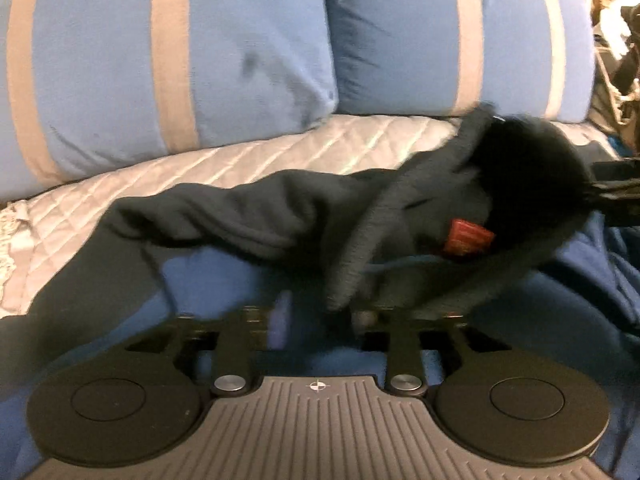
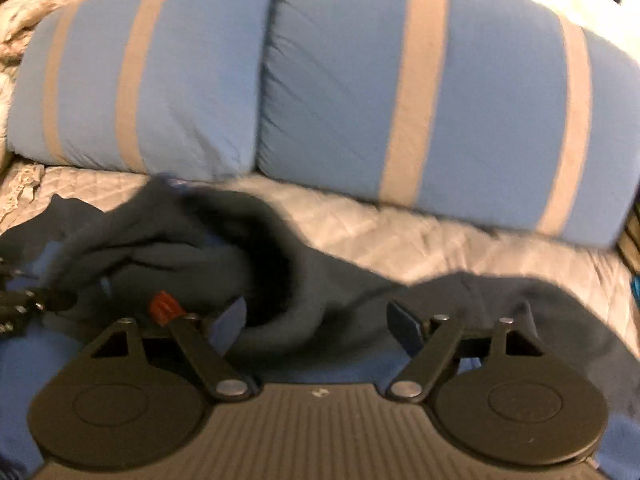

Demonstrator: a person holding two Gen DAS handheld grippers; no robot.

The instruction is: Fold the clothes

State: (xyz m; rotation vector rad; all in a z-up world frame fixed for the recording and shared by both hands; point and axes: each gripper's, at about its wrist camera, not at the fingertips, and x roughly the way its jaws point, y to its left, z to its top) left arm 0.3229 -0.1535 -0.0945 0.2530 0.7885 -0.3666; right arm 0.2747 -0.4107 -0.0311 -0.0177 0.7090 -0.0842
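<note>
The workpiece is a dark hooded garment (image 1: 280, 216) lying crumpled on a bed with a quilted cover (image 1: 280, 148). All positions below are given relative to this garment.

Garment state:
- The hood (image 1: 520, 184) stands open at the garment's right end in the left wrist view. A red label (image 1: 466, 236) shows inside the neck opening.
- In the right wrist view the hood opening (image 2: 268, 264) lies left of centre, with the label (image 2: 162, 306) at its lower left edge.
- Blue fabric (image 1: 224, 272) lies beneath the garment on the near side. Whether it is part of the garment cannot be told.

Surroundings:
- Two blue pillows with grey stripes, left (image 1: 160, 60) and right (image 1: 460, 36), stand behind the garment, side by side and touching.
- The cover shows between the garment and the pillows.

Left gripper (image 1: 320, 316):
- Jaws part-open. A ribbed edge of the garment hangs down at the gap between them. The blurred picture does not show the pads pressing on it.

Right gripper (image 2: 288, 320):
- Jaws wide apart, positioned at the garment's near edge. The fingers (image 2: 404, 324) are not clamped on the fabric. Dark cloth lies between and beyond them.
- The right gripper also appears at the right edge of the left wrist view, just beside the hood.

Both views are motion-blurred; fine detail of the fabric folds cannot be resolved.
</note>
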